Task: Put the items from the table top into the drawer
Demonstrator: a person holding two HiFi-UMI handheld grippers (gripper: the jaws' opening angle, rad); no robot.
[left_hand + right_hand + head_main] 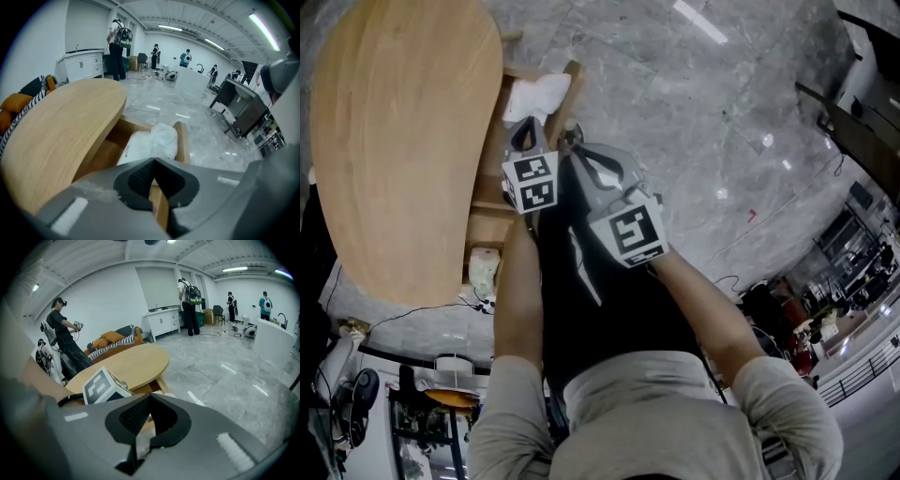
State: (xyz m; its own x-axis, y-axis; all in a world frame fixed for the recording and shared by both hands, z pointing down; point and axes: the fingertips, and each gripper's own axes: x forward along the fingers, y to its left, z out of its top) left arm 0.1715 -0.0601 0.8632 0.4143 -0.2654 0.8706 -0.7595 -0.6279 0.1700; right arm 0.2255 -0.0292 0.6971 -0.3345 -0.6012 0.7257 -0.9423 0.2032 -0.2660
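Oval wooden table top (394, 141), with its drawer (573, 75) standing open beyond the curved edge. A crumpled white bag (536, 94) is lying inside the drawer, against its front board. The left gripper (528, 124) and the right gripper (572, 142) are hovering side by side near that front board. Both are pointing steeply down, each with its jaw tips pressed together. Grey marble floor (703, 122) is lying open past the drawer front and along the table's rim.
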